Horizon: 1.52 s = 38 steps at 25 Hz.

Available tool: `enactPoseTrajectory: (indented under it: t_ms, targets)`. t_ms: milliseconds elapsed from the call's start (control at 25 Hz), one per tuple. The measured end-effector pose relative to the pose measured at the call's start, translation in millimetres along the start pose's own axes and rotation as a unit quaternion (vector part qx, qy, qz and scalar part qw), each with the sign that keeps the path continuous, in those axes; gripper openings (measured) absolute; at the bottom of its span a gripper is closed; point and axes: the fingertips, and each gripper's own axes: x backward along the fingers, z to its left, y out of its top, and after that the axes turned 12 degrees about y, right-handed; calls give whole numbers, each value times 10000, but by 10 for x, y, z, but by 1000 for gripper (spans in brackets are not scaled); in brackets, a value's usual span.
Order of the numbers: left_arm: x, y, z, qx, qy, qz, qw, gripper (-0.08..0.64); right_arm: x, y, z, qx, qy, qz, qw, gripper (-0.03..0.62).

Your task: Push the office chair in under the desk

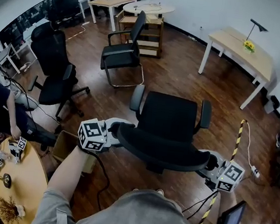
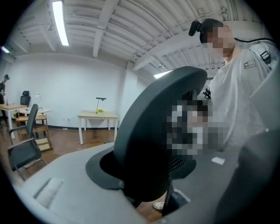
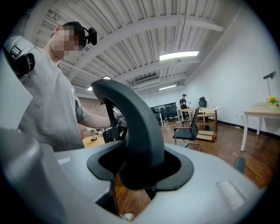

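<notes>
Wood floor [image 1: 184,84] runs under and all around both claws. The office chair [image 1: 167,120] is right in front of them, out in the open middle of the room. Its seat points away from the claws and the curved top of its backrest runs from one claw to the other.

The desk [image 1: 242,53] is way off, ahead and to the right of the right claw, so the chair is well apart from it and not under it yet. A second black chair on wheels [image 1: 55,74] sits off to the left of the left claw, with a metal-frame chair [image 1: 123,53] further ahead. A round yellowish table [image 1: 25,183] is left of the left claw, back toward the person.

The left claw [image 1: 118,133] is clamped on the left end of the backrest's top edge. Its jaws stand fairly wide and the thick edge fills the gap. Same deal for the right claw [image 1: 209,162] on the right end. Small yellow flowers [image 1: 249,45] sit on the desk.
</notes>
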Motion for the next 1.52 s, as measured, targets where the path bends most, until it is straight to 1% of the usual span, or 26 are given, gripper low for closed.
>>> enactPoseTrajectory:
  t_ms: [480, 840, 1080, 1240, 1440, 1520]
  targets:
    - [117, -11, 61, 113, -197, -21, 9997, 215, -134, -7, 80, -46, -106, -32, 9999, 213]
    - [273, 7, 267, 154, -492, -39, 9987, 210, -379, 47, 185, -93, -342, -202, 9992, 210]
    - [393, -14, 519, 170, -761, 26, 9969, 209, -652, 109, 258, -73, -470, -434, 9979, 201]
    - [489, -22, 691, 147, -929, 154, 9955, 209, -891, 142, 331, -68, -470, -537, 9974, 193]
    - [603, -47, 889, 109, -1279, 274, 9913, 206, -1210, 229, 427, 66, -390, -659, 9970, 179]
    - [654, -68, 956, 83, -1400, 352, 9895, 203, -1314, 191, 462, 105, -386, -638, 9972, 175]
